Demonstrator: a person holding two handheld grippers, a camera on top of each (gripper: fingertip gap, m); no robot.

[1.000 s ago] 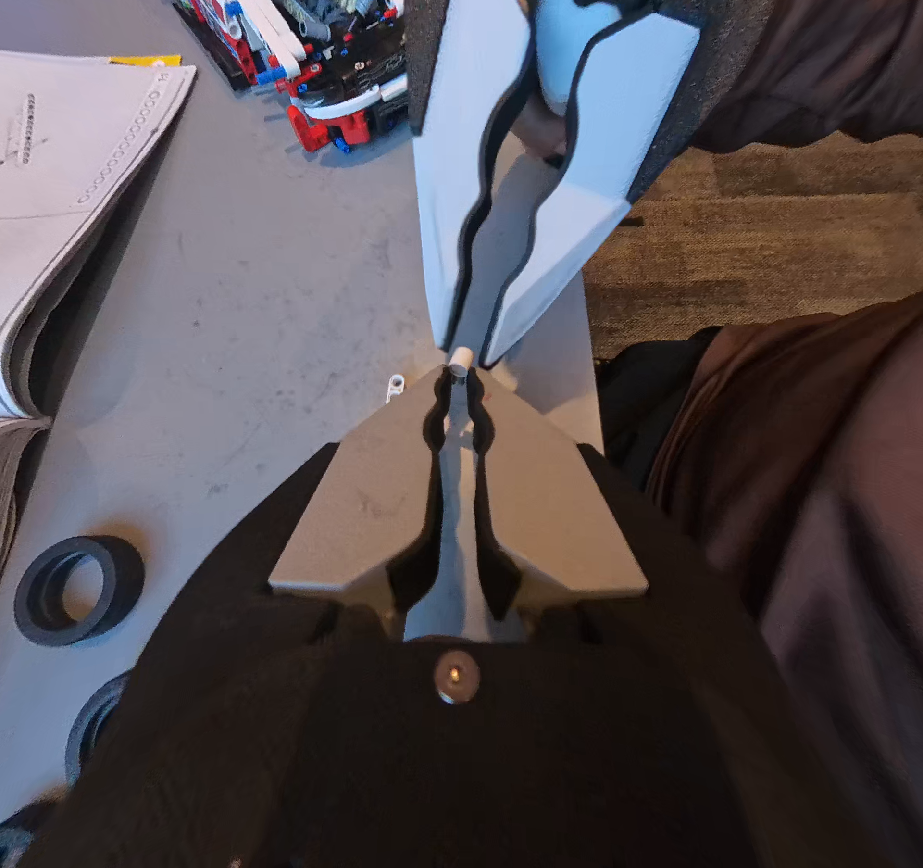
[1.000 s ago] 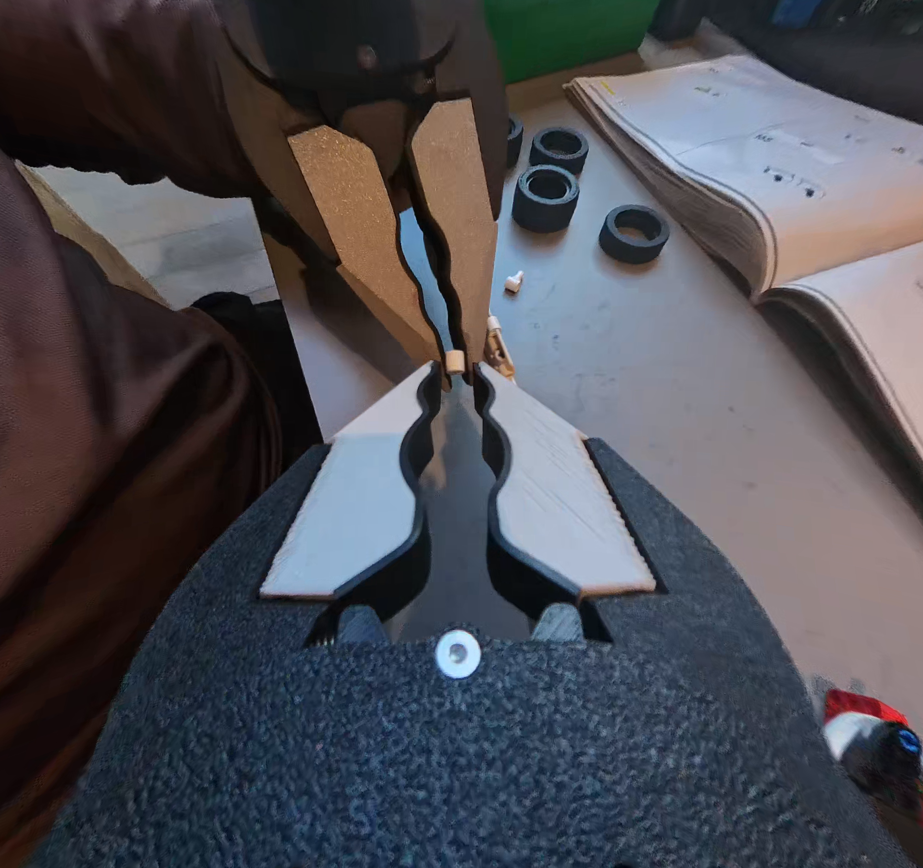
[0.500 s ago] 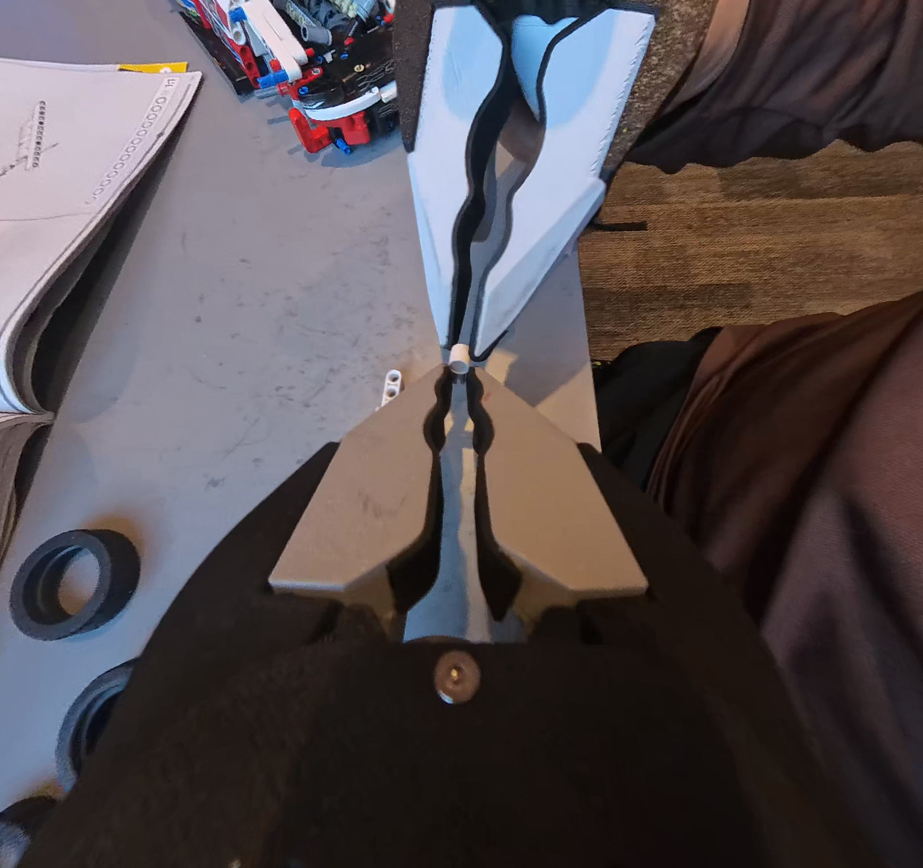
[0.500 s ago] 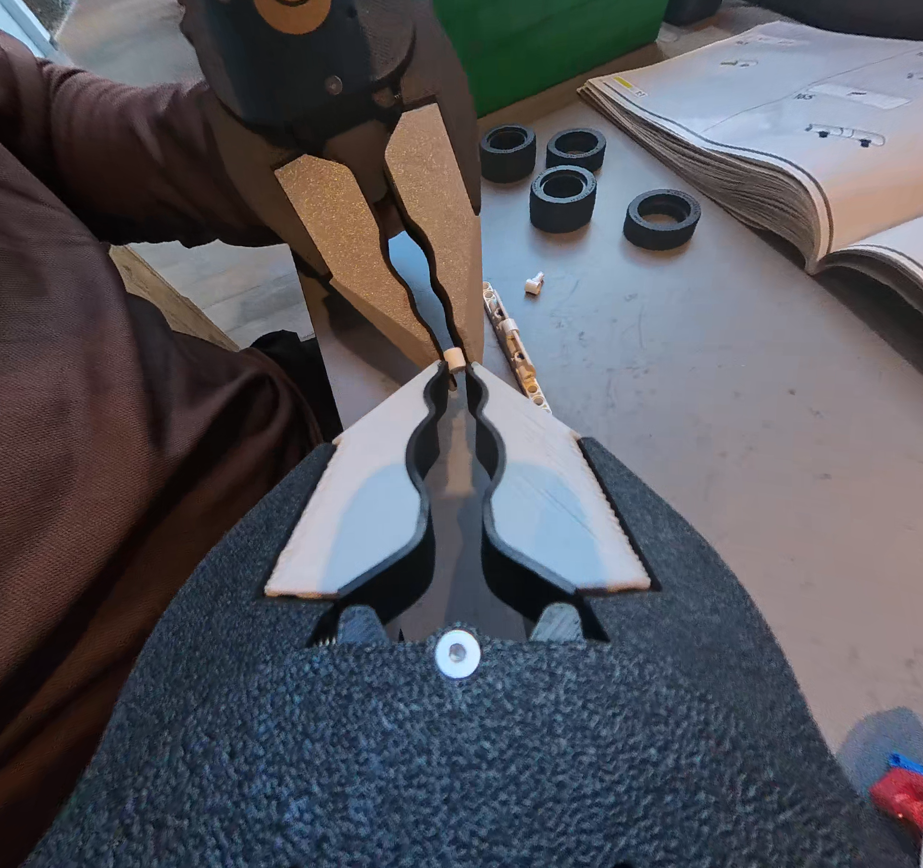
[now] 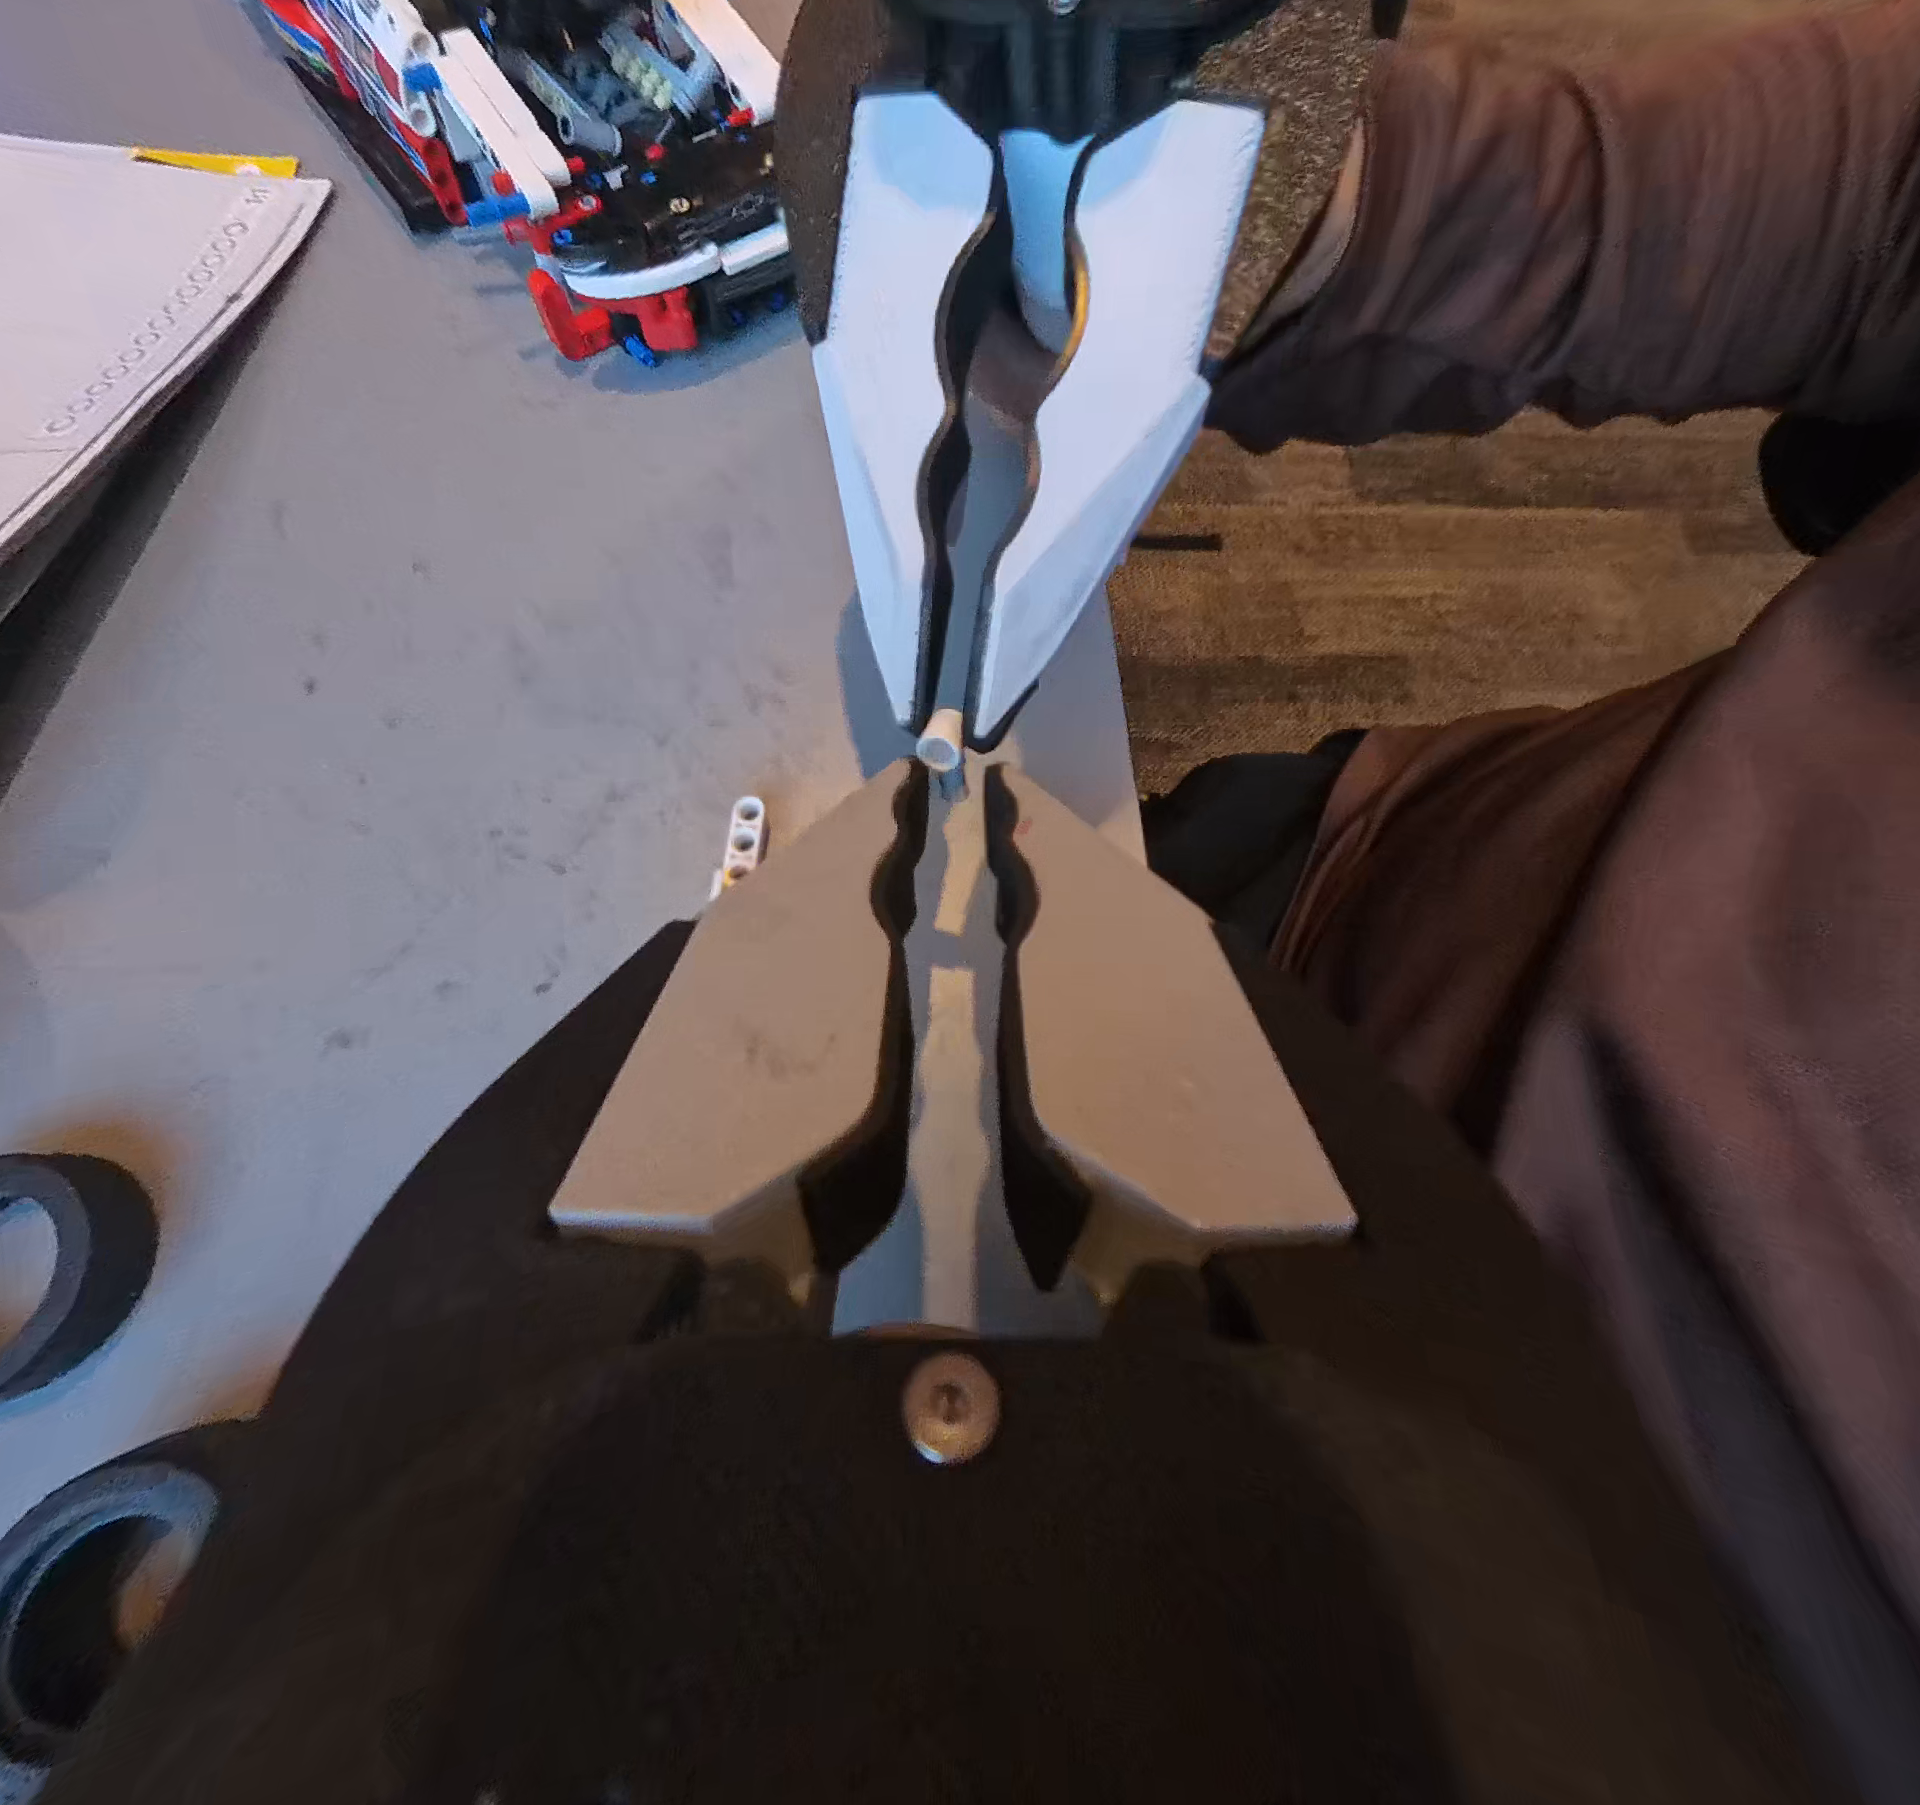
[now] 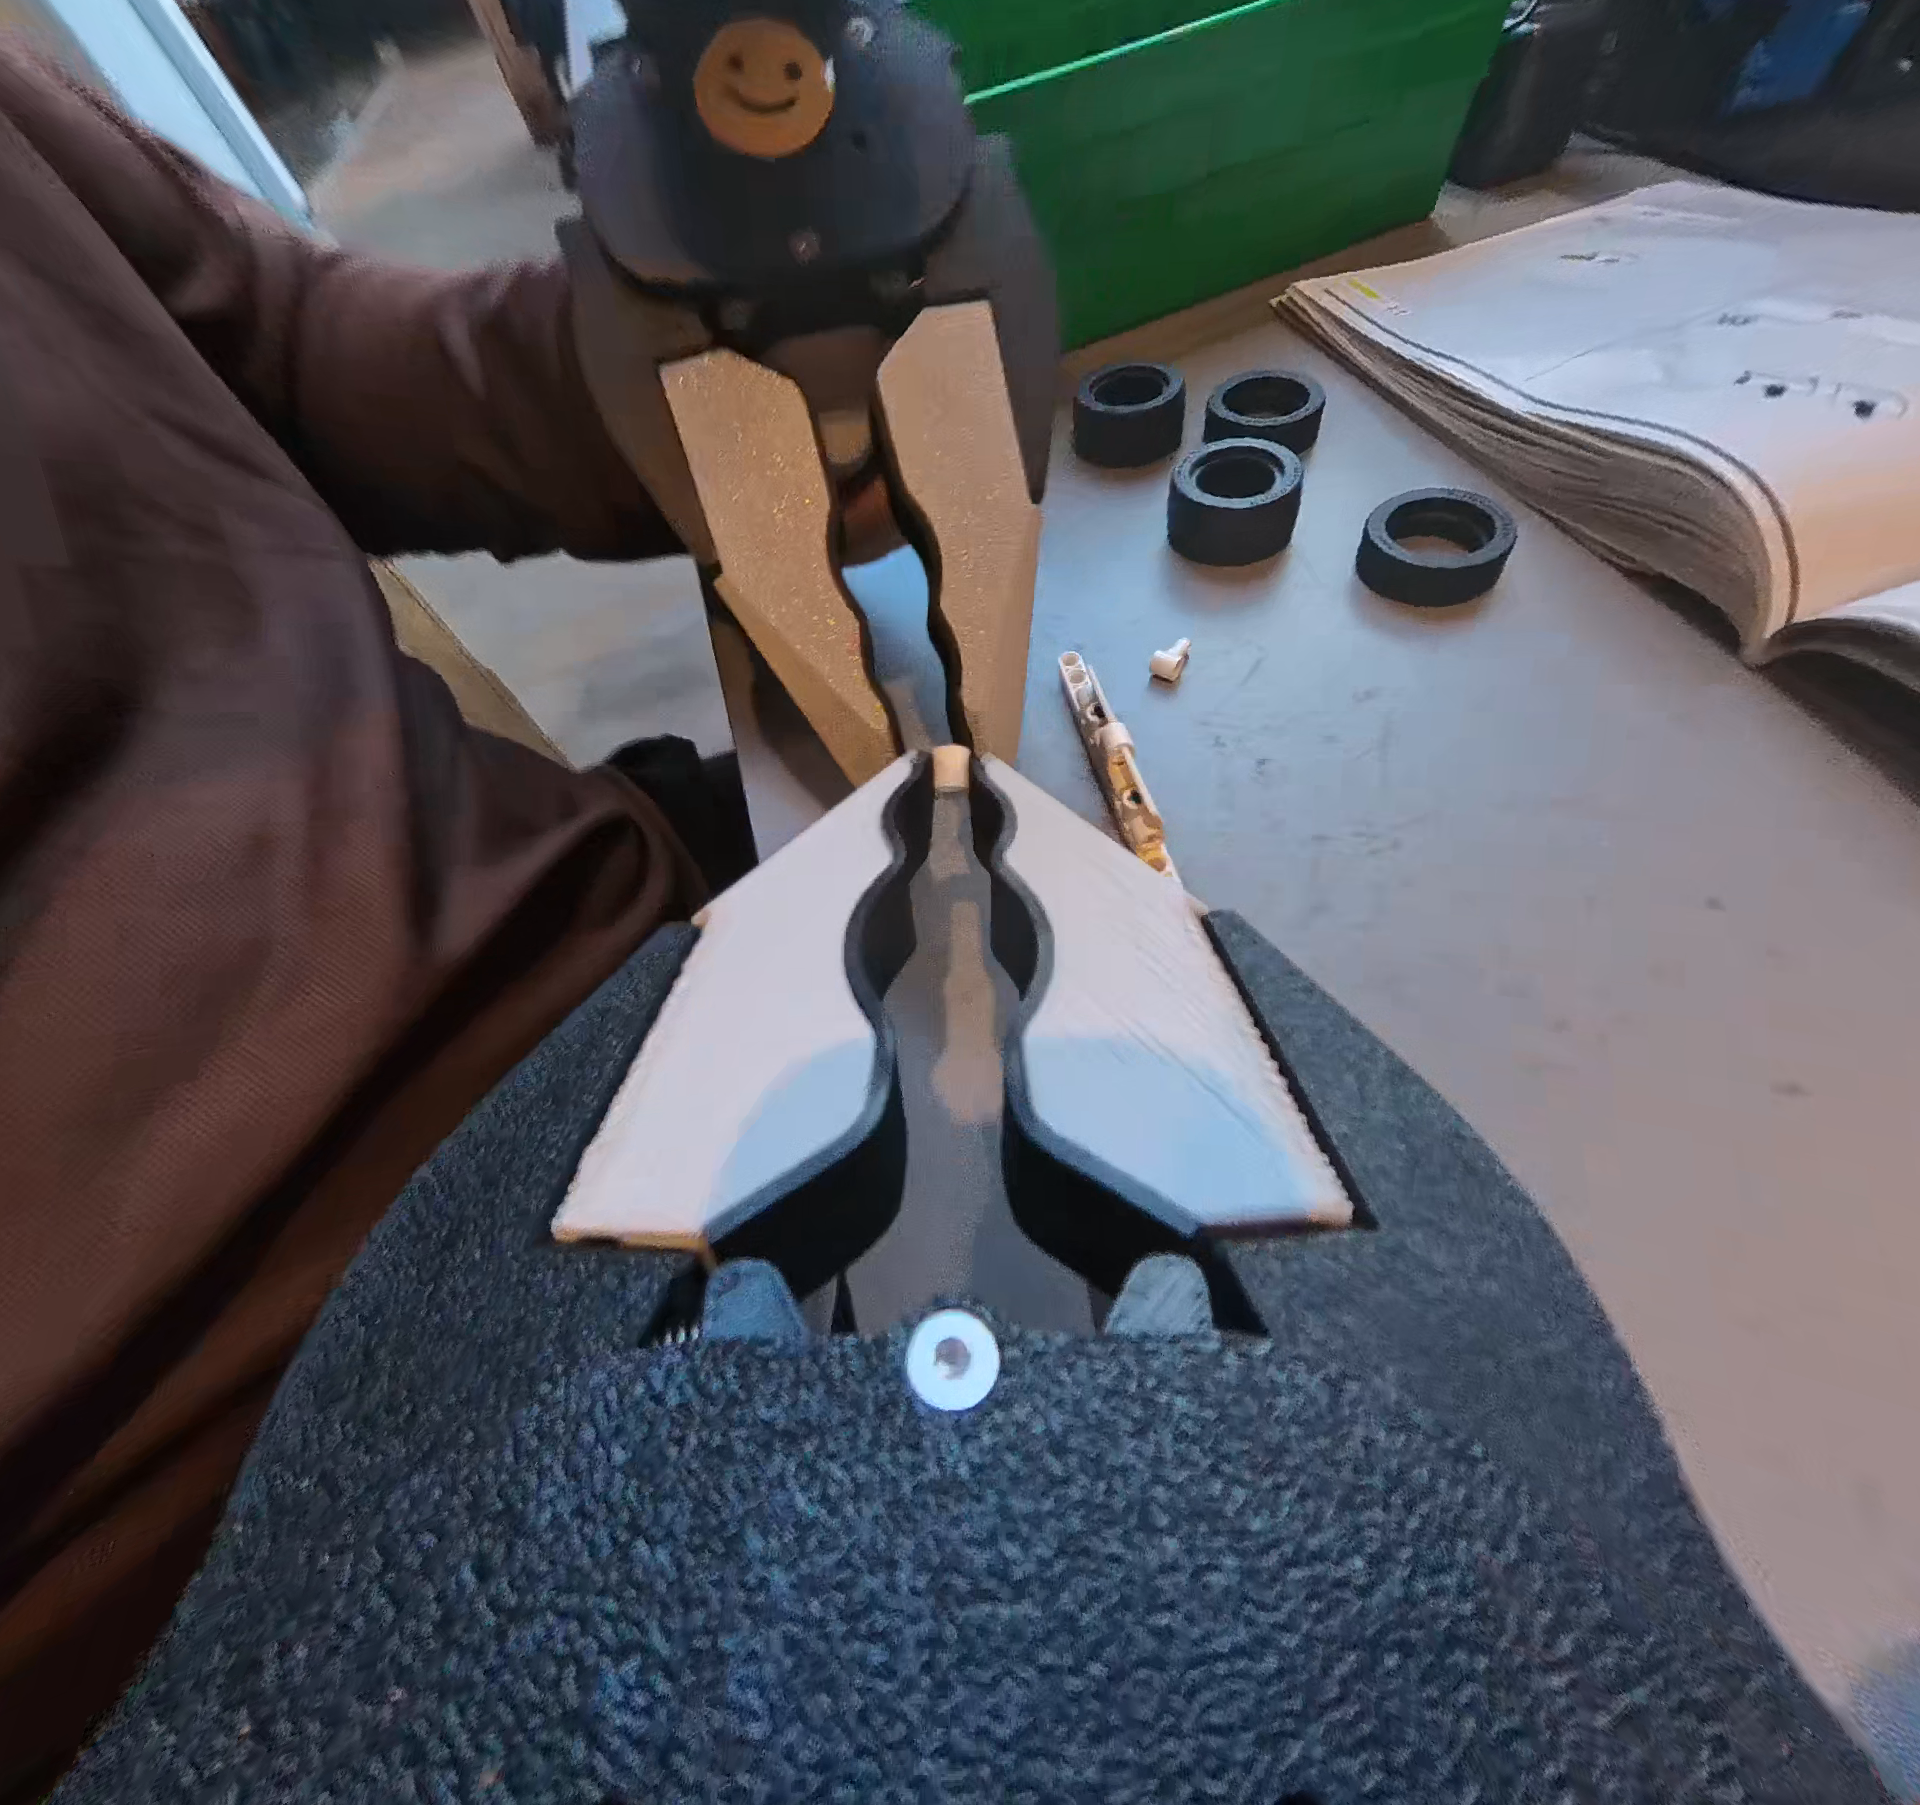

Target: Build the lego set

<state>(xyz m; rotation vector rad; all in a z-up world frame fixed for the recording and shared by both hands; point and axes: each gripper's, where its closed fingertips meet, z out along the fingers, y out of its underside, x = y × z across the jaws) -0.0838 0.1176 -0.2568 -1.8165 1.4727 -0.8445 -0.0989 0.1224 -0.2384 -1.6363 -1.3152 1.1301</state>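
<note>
A small tan cylinder piece (image 5: 941,745) with a short grey stub under it sits where both grippers meet tip to tip, above the table's near edge. My left gripper (image 5: 950,776) has its jaws nearly closed on the grey stub end. My right gripper (image 6: 948,768) is shut on the tan cylinder (image 6: 949,768). In the left wrist view the right gripper (image 5: 945,727) comes down from the top. In the right wrist view the left gripper (image 6: 940,742), with a smiley disc on it, comes from above. How firmly the left fingers press is hard to see.
A partly built red, white and black lego vehicle (image 5: 540,145) stands at the back. An open instruction book (image 6: 1662,384), several black tyres (image 6: 1236,498), a white beam (image 6: 1117,768), a small white connector (image 6: 1169,659) and a green bin (image 6: 1247,114) are nearby. A brown sleeve (image 5: 1610,228) is close. Less than 4 cm separates the two grippers' tips.
Both grippers stay tip to tip on the small piece. The right gripper has swung to face the left one more squarely, and its view has tilted up to show the green bin.
</note>
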